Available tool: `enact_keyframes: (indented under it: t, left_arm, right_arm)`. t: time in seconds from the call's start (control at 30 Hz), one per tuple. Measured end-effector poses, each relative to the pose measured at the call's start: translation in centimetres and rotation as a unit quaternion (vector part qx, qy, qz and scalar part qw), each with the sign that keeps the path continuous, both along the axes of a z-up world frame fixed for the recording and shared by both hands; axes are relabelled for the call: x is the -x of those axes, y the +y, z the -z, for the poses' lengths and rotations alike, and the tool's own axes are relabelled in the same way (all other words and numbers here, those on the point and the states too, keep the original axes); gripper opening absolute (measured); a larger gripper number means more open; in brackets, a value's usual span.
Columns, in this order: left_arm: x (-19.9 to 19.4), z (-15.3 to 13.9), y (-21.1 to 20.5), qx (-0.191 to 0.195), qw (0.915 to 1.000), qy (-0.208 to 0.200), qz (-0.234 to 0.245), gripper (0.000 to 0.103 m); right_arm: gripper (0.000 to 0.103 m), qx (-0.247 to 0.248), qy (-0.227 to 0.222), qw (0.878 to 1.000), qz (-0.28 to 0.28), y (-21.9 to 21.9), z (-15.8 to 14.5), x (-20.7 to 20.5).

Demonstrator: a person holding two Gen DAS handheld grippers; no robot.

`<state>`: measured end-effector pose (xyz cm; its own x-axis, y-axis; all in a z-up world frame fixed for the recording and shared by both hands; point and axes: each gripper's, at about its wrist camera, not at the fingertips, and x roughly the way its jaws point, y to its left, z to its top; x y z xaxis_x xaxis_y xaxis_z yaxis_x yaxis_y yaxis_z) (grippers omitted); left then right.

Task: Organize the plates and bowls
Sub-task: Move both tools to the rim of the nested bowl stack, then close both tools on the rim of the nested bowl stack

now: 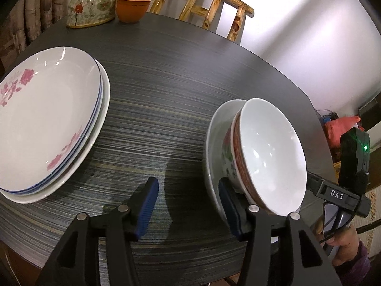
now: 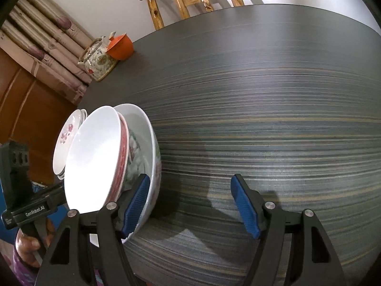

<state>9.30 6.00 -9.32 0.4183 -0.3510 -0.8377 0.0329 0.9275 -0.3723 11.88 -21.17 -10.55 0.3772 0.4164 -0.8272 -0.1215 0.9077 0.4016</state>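
The left hand-held gripper (image 1: 188, 205) points down at the dark striped desk (image 1: 190, 90). Its two blue pads stand apart, with only bare desk between them. The right-side pad (image 1: 229, 211) sits just beside the outer wall of the stack of bowls (image 1: 269, 155); whether it touches the stack cannot be told.

The right hand-held gripper (image 2: 190, 205) is also open and holds nothing. Its left-side pad (image 2: 135, 206) sits just beside the same stack of bowls (image 2: 95, 157), in front of the biggest bowl's wall.

The stack has a plain white bowl on top, a red-rimmed flowered bowl under it and a wide white bowl at the bottom. It stands on the desk between the two grippers.

Farther to the left lies a stack of plates (image 1: 47, 119) with pink flowers and blue rims. At the far edge stand a flowered teapot (image 1: 91, 2) and an orange lidded cup (image 1: 133, 6). A wooden chair (image 1: 204, 7) stands behind the desk.
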Motion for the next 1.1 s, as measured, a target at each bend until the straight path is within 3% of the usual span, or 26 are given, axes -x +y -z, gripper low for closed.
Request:
enact_keyframes:
  t: [0.23, 0.43, 0.5, 0.67, 0.73, 0.83, 0.97, 1.1]
  left_arm:
    - [-0.1, 0.1, -0.1, 0.0, 1.0, 0.0, -0.005, 0.054]
    - [0.2, -0.5, -1.0, -0.036, 0.9992, -0.02, 0.004, 0.053]
    - [0.2, -0.4, -1.0, -0.03, 0.9993, -0.02, 0.007, 0.049]
    - [0.0, -0.6, -1.5, -0.007, 0.9992, -0.024, 0.031, 0.022]
    - [0.0, -0.8, -1.8, -0.007, 0.999, -0.026, 0.037, 0.016]
    - [0.1, -1.1, -2.2, -0.019, 0.9986, -0.031, 0.038, 0.016]
    - [0.1, -1.1, -2.0, -0.013, 0.999, -0.028, 0.033, 0.016]
    - [0.4, -1.0, -1.9, -0.012, 0.9991, -0.026, 0.031, 0.016]
  right_arm:
    - [0.068, -0.001, -0.017, 1.0, -0.014, 0.1, 0.1, -0.2]
    - [0.068, -0.006, -0.031, 0.999, -0.022, 0.0, 0.1, -0.3]
    - [0.068, -0.01, -0.025, 0.999, -0.023, -0.2, 0.2, -0.4]
    - [0.066, -0.003, -0.019, 0.999, -0.033, 0.0, 0.1, -0.6]
    - [0.062, -0.005, -0.018, 0.999, -0.039, 0.2, 0.0, -0.8]
    - [0.046, -0.007, -0.024, 0.998, -0.05, 0.8, -0.5, -0.6]
    - [0.014, 0.001, -0.036, 0.997, -0.072, 2.3, -1.3, -0.2]
    - [0.013, 0.008, -0.035, 0.997, -0.074, 3.1, -1.7, -0.1]
